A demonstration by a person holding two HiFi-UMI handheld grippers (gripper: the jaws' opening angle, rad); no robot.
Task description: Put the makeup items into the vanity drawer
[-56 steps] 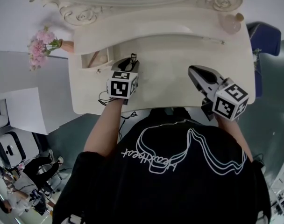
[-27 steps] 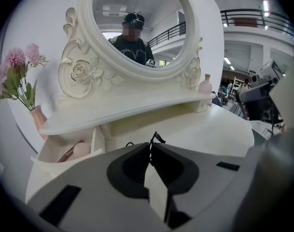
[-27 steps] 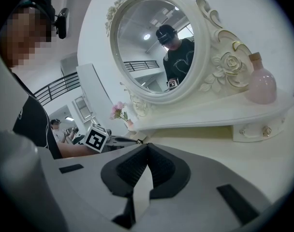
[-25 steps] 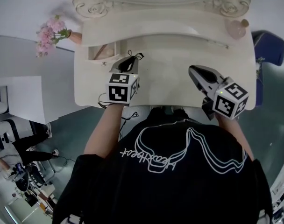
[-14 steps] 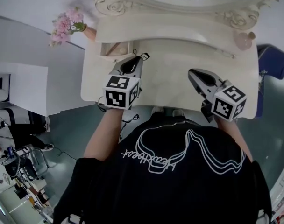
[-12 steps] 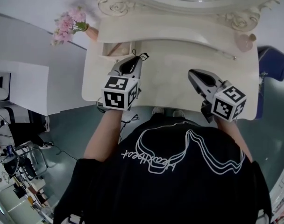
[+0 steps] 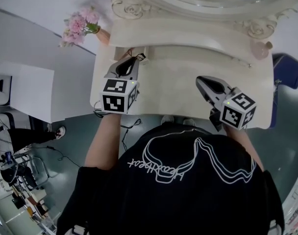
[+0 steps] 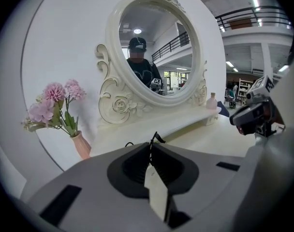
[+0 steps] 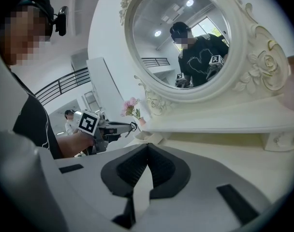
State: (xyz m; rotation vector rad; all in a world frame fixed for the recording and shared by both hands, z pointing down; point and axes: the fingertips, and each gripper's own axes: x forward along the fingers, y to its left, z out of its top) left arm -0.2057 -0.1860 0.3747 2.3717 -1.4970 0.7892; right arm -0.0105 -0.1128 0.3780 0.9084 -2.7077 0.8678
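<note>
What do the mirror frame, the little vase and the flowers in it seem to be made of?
Mirror frame: probably painted wood or moulded resin, in a cream satin finish; the carved roses and scrolls carry soft highlights.
Vase: likely ceramic or plastic, a matte, opaque pinkish orange.
Flowers: pink heads with green leaves, possibly artificial fabric; they are too small to be sure.

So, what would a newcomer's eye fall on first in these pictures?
Probably the ornate white vanity with its oval mirror, which fills the top of the head view. Next come the pink flowers at its left end. Then the two grippers over the tabletop: the left gripper pinches a thin black cord, and the right gripper is shut and empty.
</note>
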